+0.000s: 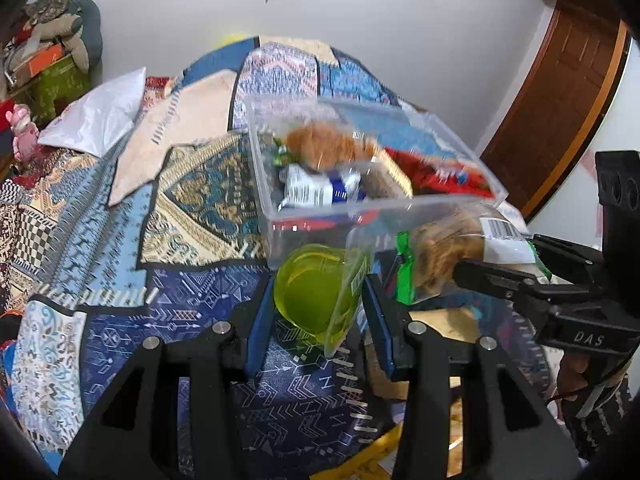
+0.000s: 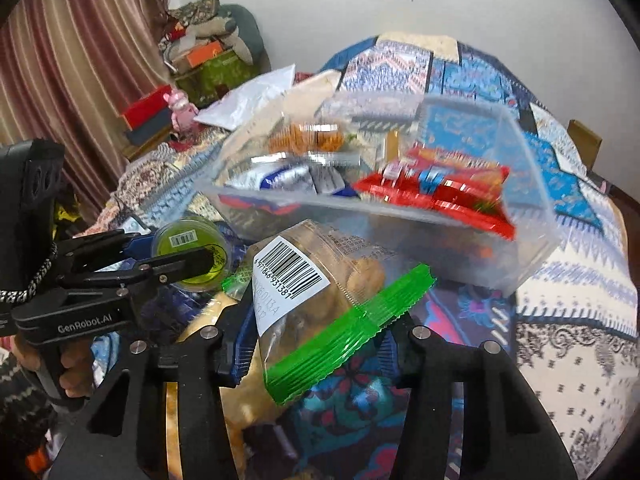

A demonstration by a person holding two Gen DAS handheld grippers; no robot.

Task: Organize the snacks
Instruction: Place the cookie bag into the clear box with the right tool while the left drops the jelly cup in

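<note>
A clear plastic bin (image 1: 276, 216) (image 2: 532, 248) sits on the patterned bedspread and holds a red snack pack (image 2: 440, 192), a blue-white pack (image 1: 316, 190) and an orange snack bag (image 1: 328, 146). My left gripper (image 1: 318, 300) is shut on a green jelly cup (image 1: 310, 286), just in front of the bin; it also shows in the right wrist view (image 2: 192, 248). My right gripper (image 2: 316, 320) is shut on a clear cookie bag with green seal and barcode (image 2: 320, 292), held near the bin's front wall; the bag shows in the left wrist view (image 1: 448, 252).
The bedspread (image 1: 120, 240) covers the whole surface. A white pillow (image 1: 96, 116) lies at the far left. Boxes, clothes and a pink toy (image 2: 182, 106) pile by the curtain. A wooden door (image 1: 560, 100) stands at the right.
</note>
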